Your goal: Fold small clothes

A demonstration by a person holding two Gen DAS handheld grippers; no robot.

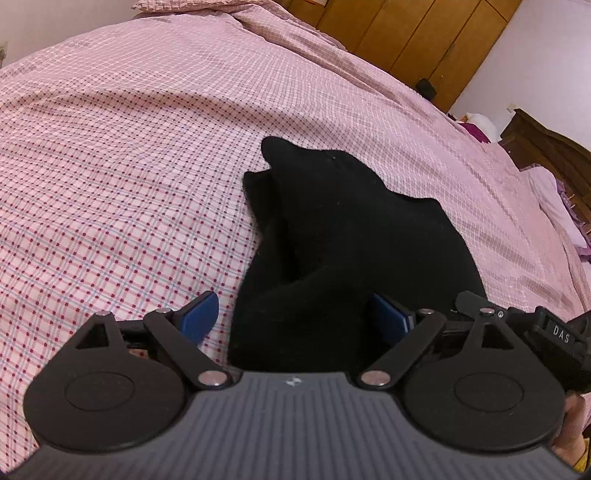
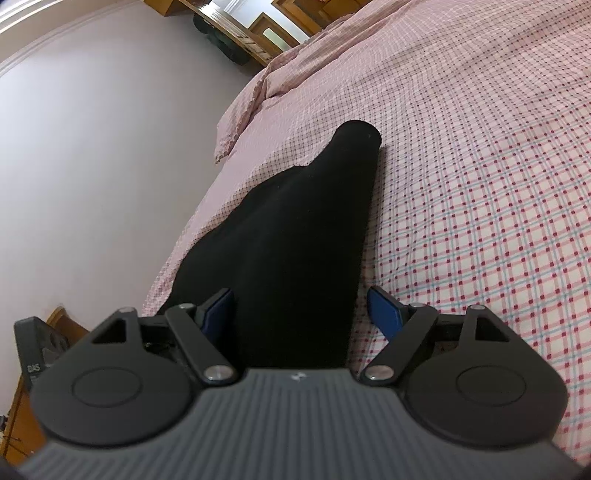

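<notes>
The sock (image 1: 343,236) lies on the bed (image 1: 110,166), between the fingers of the left gripper (image 1: 295,317) and of the right gripper (image 2: 299,310); the wardrobe (image 1: 417,33) stands behind the bed.

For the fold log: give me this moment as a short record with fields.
surface: bed with pink checked sheet
garment: black sock, lying on the sheet, partly bunched
left claw: open, blue pads on either side of the sock's near end
right claw: open, sock's near end between its pads
grip: neither claw closed on the cloth
background: wooden wardrobe, pale wall
fold status: not visibly finished
</notes>
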